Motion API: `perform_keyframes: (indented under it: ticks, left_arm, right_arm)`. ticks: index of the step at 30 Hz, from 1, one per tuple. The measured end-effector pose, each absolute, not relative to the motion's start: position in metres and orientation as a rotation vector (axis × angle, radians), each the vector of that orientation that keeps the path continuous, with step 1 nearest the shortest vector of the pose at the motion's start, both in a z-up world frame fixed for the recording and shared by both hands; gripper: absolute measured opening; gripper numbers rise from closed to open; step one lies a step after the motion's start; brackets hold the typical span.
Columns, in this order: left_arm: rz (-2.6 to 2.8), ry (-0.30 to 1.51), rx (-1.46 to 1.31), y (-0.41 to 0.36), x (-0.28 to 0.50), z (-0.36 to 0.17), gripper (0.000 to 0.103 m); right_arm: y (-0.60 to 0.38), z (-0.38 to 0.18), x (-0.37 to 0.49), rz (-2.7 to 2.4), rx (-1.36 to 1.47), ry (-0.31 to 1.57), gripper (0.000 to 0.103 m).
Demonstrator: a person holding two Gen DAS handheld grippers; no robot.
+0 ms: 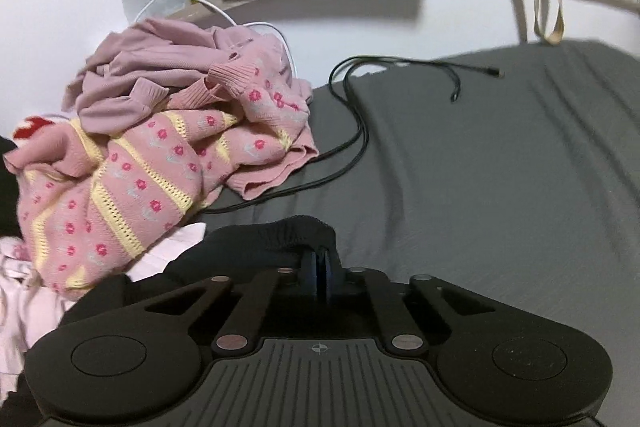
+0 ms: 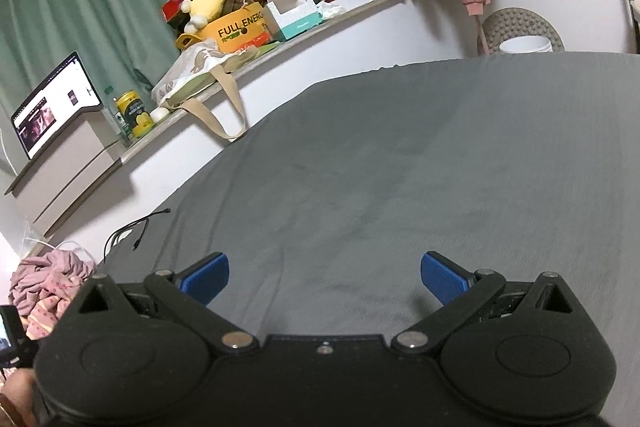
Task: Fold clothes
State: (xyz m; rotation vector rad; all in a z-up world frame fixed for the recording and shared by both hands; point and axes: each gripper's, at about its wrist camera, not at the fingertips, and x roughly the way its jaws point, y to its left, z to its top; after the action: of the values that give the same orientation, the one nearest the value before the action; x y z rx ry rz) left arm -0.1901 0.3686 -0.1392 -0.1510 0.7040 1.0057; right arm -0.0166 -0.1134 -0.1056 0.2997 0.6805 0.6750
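Left tongs (image 1: 319,269) pinching black garment (image 1: 280,239)

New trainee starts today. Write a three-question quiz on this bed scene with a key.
1. True or false: the left hand-held gripper is shut on a black garment.
2. The right hand-held gripper is: A open, B shut on cloth.
3. Fill in: the pink floral sweater lies on the ____ sheet.

Key: 1 true; 2 A; 3 grey.
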Motion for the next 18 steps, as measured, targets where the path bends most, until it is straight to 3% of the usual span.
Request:
perform_keyframes:
  ticks: [5,15,18]
  left_arm:
    - [0.919,0.538,-0.230,0.373,-0.198,-0.105,0.001]
    - [0.509,0.241,-0.264,0.347,-0.146,0.009,0.001]
    - [0.273,0.168,-0.225,0.309,-0.101,0.055,0.001]
  right_arm:
    - [-0.114,-0.104,-0.016,0.673,0.308,0.683,0.103]
    - [-0.125,-0.092,-0.013,0.666,0.326,0.629,0.103]
    - [-0.135,-0.084,-0.010,0.656,0.329,0.588,0.103]
